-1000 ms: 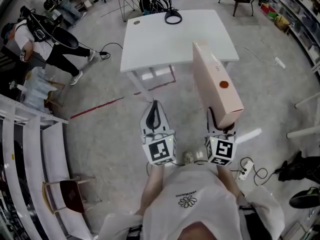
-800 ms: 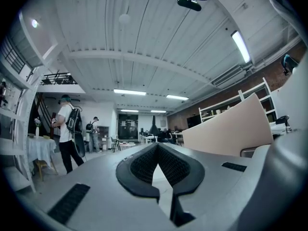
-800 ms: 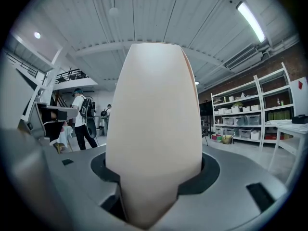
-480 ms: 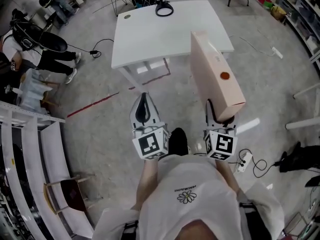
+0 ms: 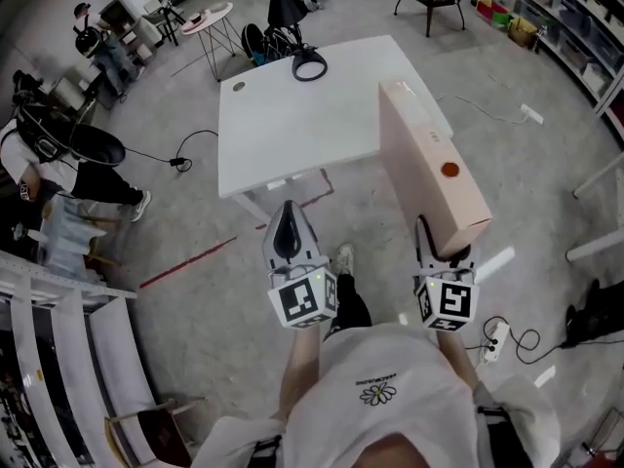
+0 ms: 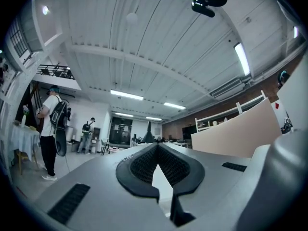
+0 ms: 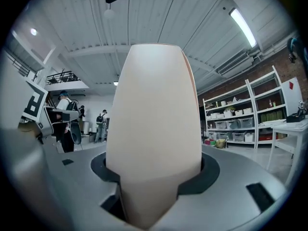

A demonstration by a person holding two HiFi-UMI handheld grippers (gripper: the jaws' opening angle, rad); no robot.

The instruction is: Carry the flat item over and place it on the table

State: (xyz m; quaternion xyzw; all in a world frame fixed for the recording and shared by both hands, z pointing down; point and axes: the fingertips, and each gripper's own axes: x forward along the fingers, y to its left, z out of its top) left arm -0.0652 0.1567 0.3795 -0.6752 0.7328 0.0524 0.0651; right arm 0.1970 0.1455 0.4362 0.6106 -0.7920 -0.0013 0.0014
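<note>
Both grippers now ride nearer the one white bench (image 5: 292, 130) than before. Right gripper (image 5: 444, 250) jaws clamp the near end of the single flat beige box (image 5: 429, 154), carried on edge at the bench's right, one red dot sticker (image 5: 449, 170) showing. Left gripper (image 5: 290, 217) jaws are together, empty. One black ring lamp (image 5: 309, 64) sits at the bench's far edge.

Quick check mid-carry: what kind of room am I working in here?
Likely a workshop or lab space: storage shelves with bins, a bare concrete floor with a power strip, and a white table.
</note>
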